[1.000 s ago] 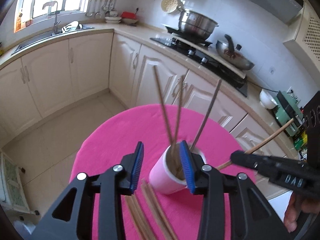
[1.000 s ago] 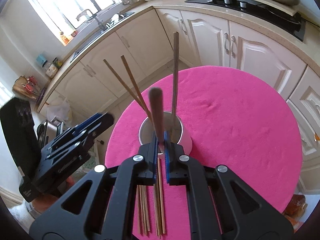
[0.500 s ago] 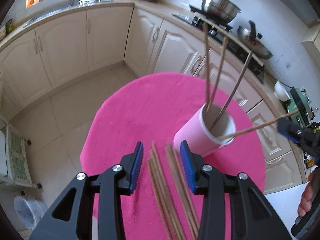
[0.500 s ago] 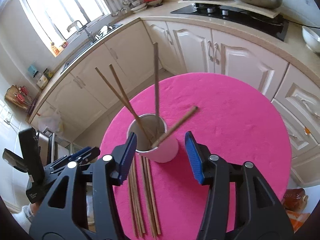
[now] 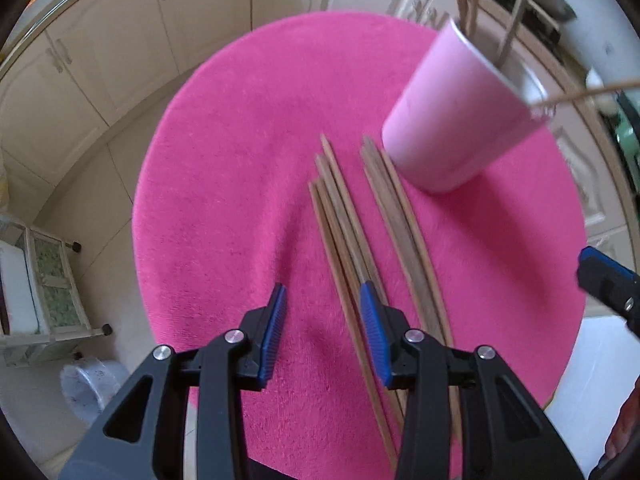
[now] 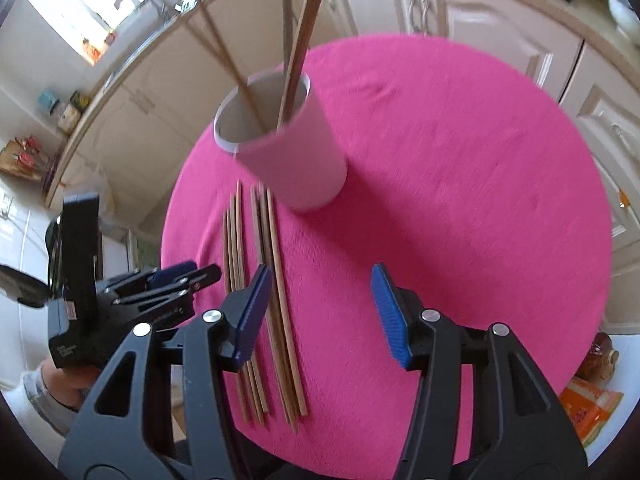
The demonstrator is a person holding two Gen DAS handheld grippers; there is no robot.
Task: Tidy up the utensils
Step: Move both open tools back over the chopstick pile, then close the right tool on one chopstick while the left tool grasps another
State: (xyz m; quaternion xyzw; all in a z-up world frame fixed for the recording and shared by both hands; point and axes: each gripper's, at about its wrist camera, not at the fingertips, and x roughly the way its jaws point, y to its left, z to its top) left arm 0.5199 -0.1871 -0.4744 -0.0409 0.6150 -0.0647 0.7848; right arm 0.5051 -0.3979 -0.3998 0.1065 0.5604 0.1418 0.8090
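A pink cup [image 5: 460, 120] stands on the round pink table [image 5: 240, 160] and holds several wooden chopsticks. Several more chopsticks [image 5: 360, 240] lie flat on the cloth beside the cup. My left gripper [image 5: 322, 334] is open and empty, low over the near ends of the lying chopsticks. In the right wrist view the cup [image 6: 288, 152] is ahead and the lying chopsticks [image 6: 260, 280] are at the left. My right gripper [image 6: 320, 312] is open wide and empty above the cloth, to the right of them. The left gripper [image 6: 168, 280] shows there at the left.
Cream kitchen cabinets [image 5: 120, 60] curve round behind the table. A small shelf rack [image 5: 40, 288] and a bin [image 5: 88, 388] stand on the floor at the left. An orange packet [image 6: 592, 400] lies at the lower right beyond the table edge [image 6: 600, 280].
My right gripper has let go of a chopstick into the cup, opened wide and drawn back. My left gripper has come down from the cup to the lying chopsticks.
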